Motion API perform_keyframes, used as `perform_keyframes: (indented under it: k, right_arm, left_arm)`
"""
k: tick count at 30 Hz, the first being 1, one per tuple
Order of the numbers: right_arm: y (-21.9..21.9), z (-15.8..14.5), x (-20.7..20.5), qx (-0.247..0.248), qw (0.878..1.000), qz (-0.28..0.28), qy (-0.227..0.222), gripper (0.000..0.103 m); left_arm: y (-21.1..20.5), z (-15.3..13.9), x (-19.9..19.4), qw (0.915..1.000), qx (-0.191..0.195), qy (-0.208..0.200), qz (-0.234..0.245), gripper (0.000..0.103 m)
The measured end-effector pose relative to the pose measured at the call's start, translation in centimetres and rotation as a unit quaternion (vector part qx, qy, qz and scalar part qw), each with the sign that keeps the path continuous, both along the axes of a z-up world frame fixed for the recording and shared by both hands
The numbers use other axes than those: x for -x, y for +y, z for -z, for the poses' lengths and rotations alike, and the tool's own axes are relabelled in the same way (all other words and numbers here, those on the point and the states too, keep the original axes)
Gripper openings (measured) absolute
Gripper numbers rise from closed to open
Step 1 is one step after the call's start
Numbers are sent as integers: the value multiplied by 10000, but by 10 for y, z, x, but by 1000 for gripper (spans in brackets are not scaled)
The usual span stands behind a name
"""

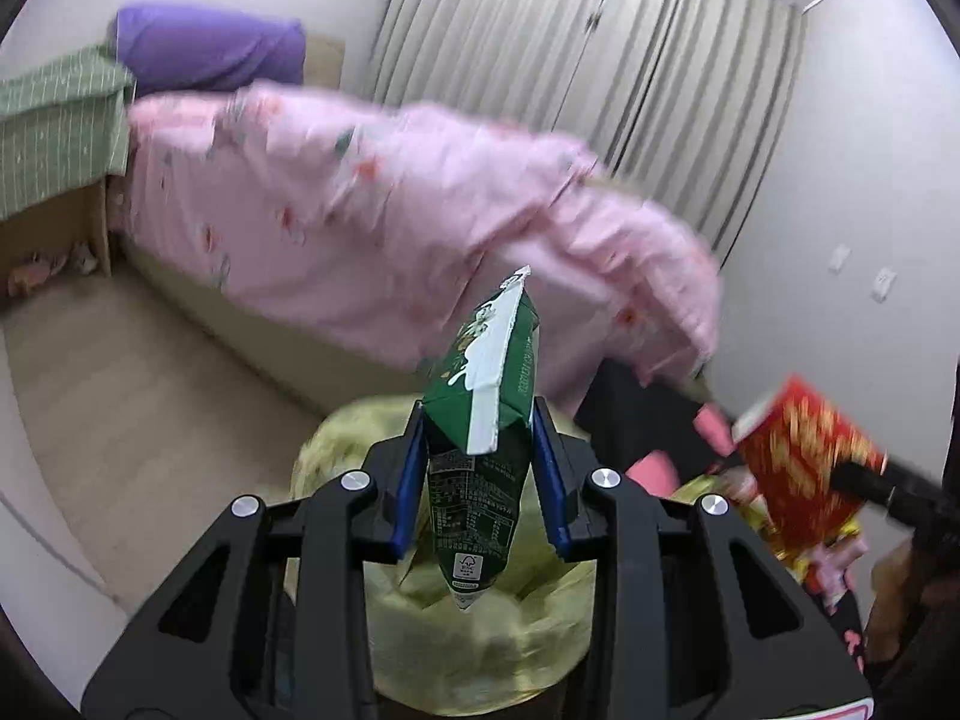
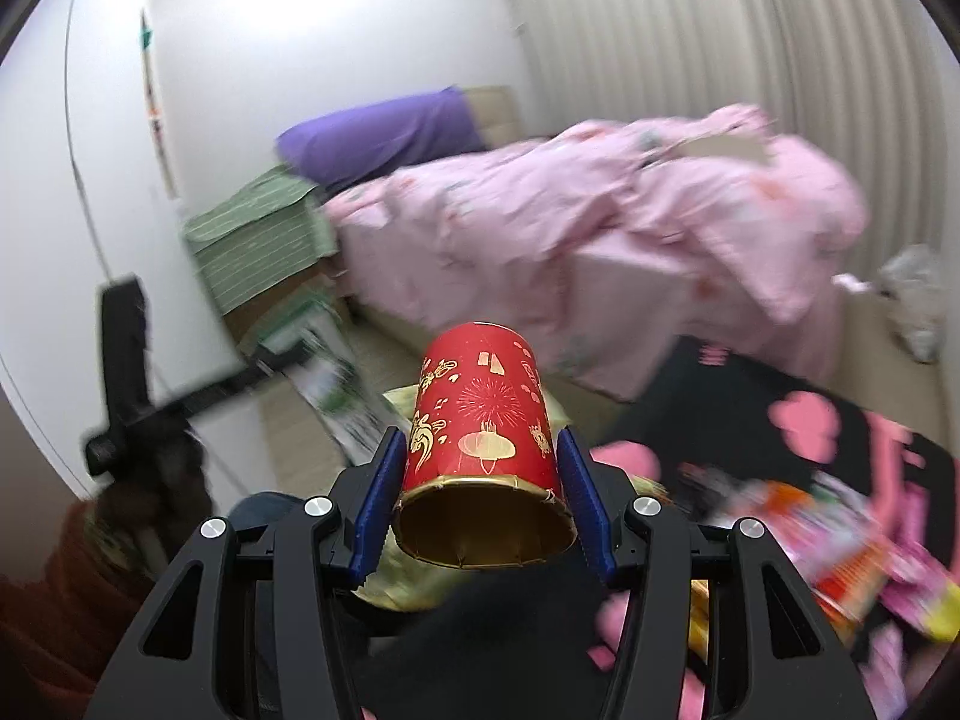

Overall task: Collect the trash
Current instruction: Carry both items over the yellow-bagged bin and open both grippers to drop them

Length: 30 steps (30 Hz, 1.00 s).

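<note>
Item one: green carton [image 1: 480,420]. Your left gripper [image 1: 480,474] has it clamped between the blue pads [image 1: 403,480], squeezed at the waist, crumpled top pointing forward. You hold it directly above the yellow bag [image 1: 480,636], which looks like the collecting sack, so the carton is likely poised for dropping in.

Item two: red cup [image 2: 483,420]. Your right gripper [image 2: 483,498] pinches it across the body, both pads pressed to its sides, gold-lined mouth facing back toward the camera, base pointing away. From the left wrist it shows blurred at the right edge, off to the side of the bag. A corner of the bag [image 2: 408,576] lies under the cup in the right wrist view.

Item three: loose wrappers [image 2: 840,552], orange, pink and yellow, spread over a black mat [image 2: 690,396] with pink shapes, to the right of the bag. Probably trash not yet gathered.

Surroundings: bed with pink quilt [image 1: 390,210] just beyond the bag, its overhanging hem the nearest edge ahead. Purple pillow [image 1: 210,48] and a green cloth [image 1: 54,120] over a cardboard box at the far end. Pale floor [image 1: 150,372] lies bare to the left of the bag; that side gives you the freest room. The right side is crowded by the mat, the litter and your other tool.
</note>
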State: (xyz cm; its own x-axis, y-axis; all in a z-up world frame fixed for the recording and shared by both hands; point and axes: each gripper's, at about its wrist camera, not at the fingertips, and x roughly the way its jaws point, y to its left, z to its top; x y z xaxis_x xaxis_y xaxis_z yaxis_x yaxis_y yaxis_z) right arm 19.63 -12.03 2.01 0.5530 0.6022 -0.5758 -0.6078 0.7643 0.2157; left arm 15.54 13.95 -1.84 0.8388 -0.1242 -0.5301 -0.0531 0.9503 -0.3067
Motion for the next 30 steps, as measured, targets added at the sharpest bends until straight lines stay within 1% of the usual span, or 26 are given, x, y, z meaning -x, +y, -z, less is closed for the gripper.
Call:
perform_keyframes:
  k: [2,3,6,8,10,14,17,22,25,30]
  right_arm:
    - [22,17,-29,32,9991,-225,361,49]
    - [29,23,-38,76,9985,-268,479,49]
    - [54,55,-69,301,9939,-412,974,49]
    - [65,71,-81,370,9906,-486,1222,49]
    - [72,82,-87,446,9885,-531,1342,49]
    - [83,94,-92,778,9862,-609,1331,49]
    - [82,100,-96,941,9849,-657,1293,49]
    - [84,112,-93,1440,9815,-667,1073,49]
    - [82,114,-90,1517,9810,-712,979,49]
    - [83,110,-84,1663,9797,-825,759,49]
  left_arm:
    - [2,20,-14,9990,-95,427,-35,31]
    - [2,28,-18,9983,-139,563,-17,31]
    - [-5,44,-18,9966,-430,705,63,31]
    - [-8,51,-19,9957,-489,781,96,31]
    - [-6,57,-18,9952,-502,838,93,31]
    - [-6,67,-21,9944,-424,969,84,31]
    - [-3,71,-24,9940,-365,1028,65,31]
    - [-2,78,-28,9930,-286,1146,88,31]
    - [-3,83,-30,9918,-136,1255,180,31]
    - [-10,89,-32,9905,-113,1328,337,31]
